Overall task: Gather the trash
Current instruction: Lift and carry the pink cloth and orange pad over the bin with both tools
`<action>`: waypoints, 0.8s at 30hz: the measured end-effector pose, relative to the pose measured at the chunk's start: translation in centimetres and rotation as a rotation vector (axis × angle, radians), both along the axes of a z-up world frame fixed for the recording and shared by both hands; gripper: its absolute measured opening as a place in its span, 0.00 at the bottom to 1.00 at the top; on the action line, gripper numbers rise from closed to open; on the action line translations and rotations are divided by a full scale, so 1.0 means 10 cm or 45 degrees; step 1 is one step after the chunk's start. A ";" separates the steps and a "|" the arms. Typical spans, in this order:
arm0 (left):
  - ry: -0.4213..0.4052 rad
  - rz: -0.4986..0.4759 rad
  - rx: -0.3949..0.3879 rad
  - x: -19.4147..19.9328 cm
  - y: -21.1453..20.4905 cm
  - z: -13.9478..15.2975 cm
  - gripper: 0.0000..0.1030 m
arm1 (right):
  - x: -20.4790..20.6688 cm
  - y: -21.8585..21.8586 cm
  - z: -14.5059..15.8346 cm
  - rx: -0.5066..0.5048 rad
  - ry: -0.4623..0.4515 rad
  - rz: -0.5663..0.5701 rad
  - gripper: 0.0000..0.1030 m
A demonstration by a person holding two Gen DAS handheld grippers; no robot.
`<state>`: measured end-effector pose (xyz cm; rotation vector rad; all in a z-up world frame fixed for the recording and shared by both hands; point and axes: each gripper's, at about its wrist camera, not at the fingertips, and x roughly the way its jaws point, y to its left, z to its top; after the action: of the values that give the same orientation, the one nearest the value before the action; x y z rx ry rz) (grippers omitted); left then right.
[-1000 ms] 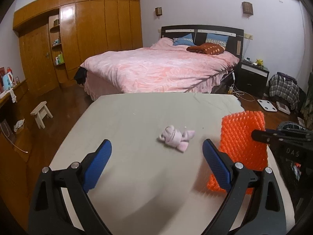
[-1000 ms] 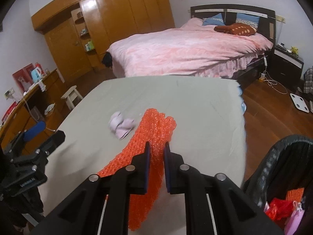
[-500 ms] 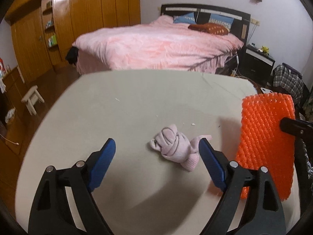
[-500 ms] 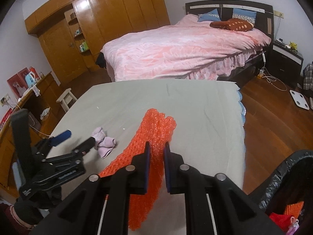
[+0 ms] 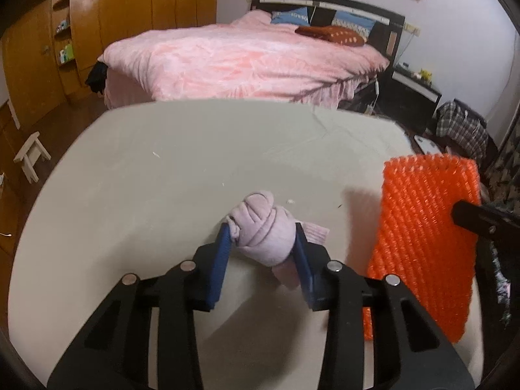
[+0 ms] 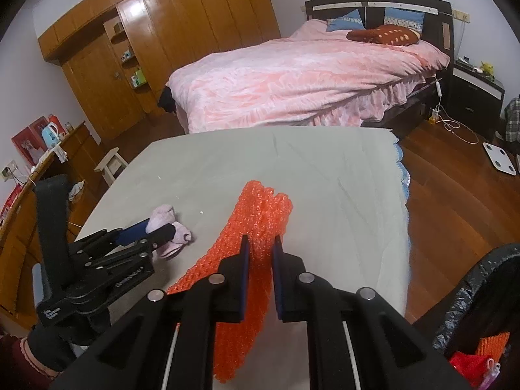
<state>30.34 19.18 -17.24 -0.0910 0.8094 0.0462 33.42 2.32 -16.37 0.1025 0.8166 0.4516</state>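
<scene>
Pink sock ball (image 5: pixel 265 227) on the counter (image 5: pixel 162 169), now bracketed by the left claw (image 5: pixel 263 247), blue pads (image 5: pixel 221 256) touching both flanks and closing in on it; not yet lifted, bottom apparently resting on the cloth. A second back: same claw spread wide and hanging short of the sock, wad lying free between and beyond the tips. Half a second back: jaws wide around it, no contact. So: approach finished, pinch under way, pickup the likely next step once the squeeze firms. Soft and lumpy, loose cuff (image 5: pixel 312 232) poking out to the right, so some risk of slipping or unrolling on the lift. Just right of it, orange bubble wrap (image 6: pixel 256 243) pinched between the nearly shut pads of the right claw (image 6: pixel 261 250), lower end draped on the counter, much as in both earlier views. Black bin bag (image 6: pixel 477 286) at the right edge, red and orange scraps inside, likely destination for both pieces.
</scene>
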 end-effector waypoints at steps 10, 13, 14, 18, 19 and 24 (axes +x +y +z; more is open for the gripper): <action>-0.135 0.020 0.051 -0.46 -0.18 0.62 0.36 | -0.27 -0.11 0.35 0.026 -0.079 0.009 0.12; -0.155 0.019 0.043 -0.59 -0.22 0.73 0.36 | -0.37 -0.13 0.46 0.017 -0.108 0.017 0.12; -0.163 0.020 0.045 -0.64 -0.24 0.77 0.36 | -0.42 -0.13 0.50 0.013 -0.119 0.020 0.12; -0.201 0.022 0.064 -0.87 -0.34 0.93 0.36 | -0.60 -0.16 0.63 0.006 -0.154 0.035 0.12; -0.207 0.020 0.066 -0.91 -0.35 0.96 0.36 | -0.64 -0.17 0.66 0.005 -0.161 0.038 0.12; -0.245 0.016 0.062 -1.17 -0.45 1.14 0.36 | -0.86 -0.22 0.80 0.002 -0.194 0.052 0.12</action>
<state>18.69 14.65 -5.80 -0.0532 0.6152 0.0679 24.81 0.07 -8.39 0.0521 0.6693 0.4922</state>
